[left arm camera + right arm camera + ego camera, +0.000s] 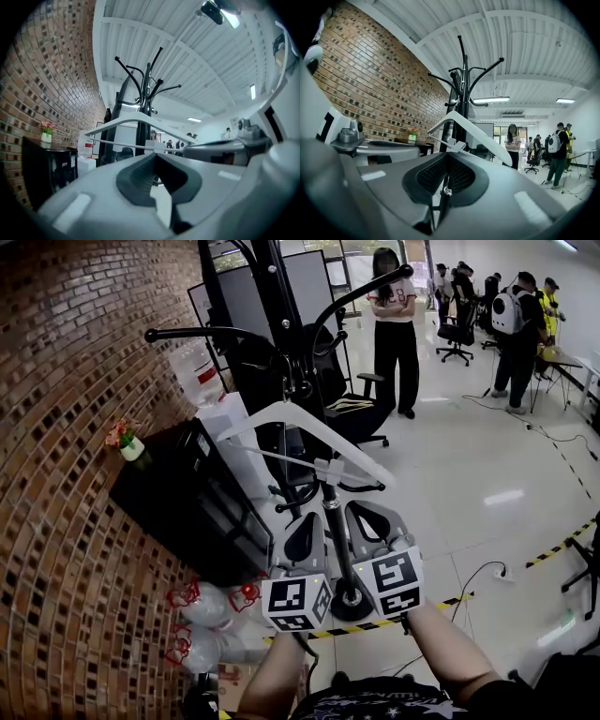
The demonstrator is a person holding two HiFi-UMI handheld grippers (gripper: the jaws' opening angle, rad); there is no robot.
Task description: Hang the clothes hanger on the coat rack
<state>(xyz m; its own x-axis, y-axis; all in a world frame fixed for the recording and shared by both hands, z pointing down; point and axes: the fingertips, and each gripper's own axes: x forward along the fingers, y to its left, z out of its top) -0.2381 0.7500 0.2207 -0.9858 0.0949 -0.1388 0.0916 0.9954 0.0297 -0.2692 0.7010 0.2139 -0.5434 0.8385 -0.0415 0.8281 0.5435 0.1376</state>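
Note:
The black coat rack stands right in front of me, its curved arms spread at the top. A white clothes hanger hangs against its pole, free of both grippers; its hook is hard to make out. The hanger also shows past the jaws in the left gripper view and the right gripper view. My left gripper and right gripper sit side by side just below the hanger, on either side of the pole. Both are shut with nothing between their jaws.
A brick wall runs along the left, with a black cabinet carrying a small flower pot. Plastic bags lie by the wall. An office chair and a standing person are behind the rack. Yellow-black tape crosses the floor.

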